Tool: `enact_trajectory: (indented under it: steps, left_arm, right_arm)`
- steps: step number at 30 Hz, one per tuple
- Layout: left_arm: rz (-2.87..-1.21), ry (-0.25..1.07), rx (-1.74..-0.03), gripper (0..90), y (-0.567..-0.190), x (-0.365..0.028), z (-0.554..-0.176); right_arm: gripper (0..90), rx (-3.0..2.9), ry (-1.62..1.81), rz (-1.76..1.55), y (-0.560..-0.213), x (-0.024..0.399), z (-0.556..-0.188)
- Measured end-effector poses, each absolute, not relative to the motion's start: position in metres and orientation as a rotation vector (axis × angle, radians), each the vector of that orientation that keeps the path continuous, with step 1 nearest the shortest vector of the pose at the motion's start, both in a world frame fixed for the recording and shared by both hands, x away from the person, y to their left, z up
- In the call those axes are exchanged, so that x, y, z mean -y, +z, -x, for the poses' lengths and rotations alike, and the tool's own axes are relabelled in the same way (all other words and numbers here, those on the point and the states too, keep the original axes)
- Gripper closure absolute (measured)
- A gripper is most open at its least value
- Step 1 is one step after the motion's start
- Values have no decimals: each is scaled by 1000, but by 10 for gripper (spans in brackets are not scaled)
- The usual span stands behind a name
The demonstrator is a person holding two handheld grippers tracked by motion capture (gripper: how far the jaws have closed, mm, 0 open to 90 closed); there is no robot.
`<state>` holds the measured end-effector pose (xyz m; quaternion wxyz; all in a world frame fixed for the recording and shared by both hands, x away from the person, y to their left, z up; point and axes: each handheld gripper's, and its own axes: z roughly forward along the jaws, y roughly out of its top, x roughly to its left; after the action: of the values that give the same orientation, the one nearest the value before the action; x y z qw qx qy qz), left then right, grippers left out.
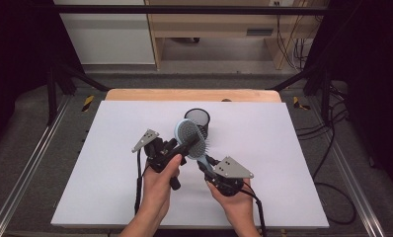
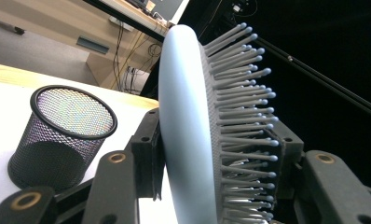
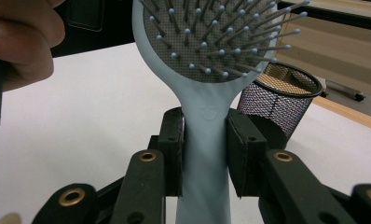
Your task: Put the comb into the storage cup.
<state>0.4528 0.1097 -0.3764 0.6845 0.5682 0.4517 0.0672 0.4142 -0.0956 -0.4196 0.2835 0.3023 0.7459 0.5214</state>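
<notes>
Right claw (image 3: 204, 154): pads closed on the pale blue handle of the hairbrush (image 3: 207, 84), one pad flat on each side of the neck just below the head; firm grip, handle running down between the black jaws at bottom centre of the right gripper view. Same claw at lower centre-right of the high view (image 1: 208, 163), grey three-cornered plate on top, hand beneath it.

Left claw (image 2: 216, 154): jaws about half shut around the brush head, seen edge-on at centre of the left gripper view. Left pad against the smooth blue back of the head; right pad in among the bristle tips. Whether it presses hard enough to hold: cannot tell. In the high view, left claw (image 1: 187, 144) just left of centre, reaching in from the left to the head.

Hairbrush (image 1: 190, 139) held above the white desk (image 1: 110, 163), off the surface, head toward upper centre of the high view, bristles facing up and right, handle slanting down to the right claw.

Black mesh cup (image 1: 197, 121) upright on the desk directly behind the brush head, open end up; at lower left of the left gripper view (image 2: 62, 135), at centre right of the right gripper view (image 3: 279, 100).

Wooden desk edge (image 1: 192, 95) beyond the white surface, upper centre.
</notes>
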Motion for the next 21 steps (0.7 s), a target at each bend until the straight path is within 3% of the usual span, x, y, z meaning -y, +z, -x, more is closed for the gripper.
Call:
enact_trajectory:
  steps: [8, 9, 10, 14, 21]
  left_arm:
    - [-1282, 146, -1000, 514, -374, -107, -458]
    - [-1287, 162, -996, 516, -373, -107, -459]
    - [-1296, 176, -989, 516, -372, -107, -460]
    - [-1297, 205, -972, 516, -364, -111, -467]
    - [-1321, 287, -923, 515, -346, -116, -474]
  right_arm:
    - [683, -2001, 1403, -822, -421, 98, -418]
    - [543, -2017, 1414, -838, -421, 99, -420]
    - [543, -2017, 1414, -838, -421, 99, -420]
    - [324, -2031, 1412, -878, -422, 104, -427]
    - [165, -2085, 1403, -958, -426, 117, -433]
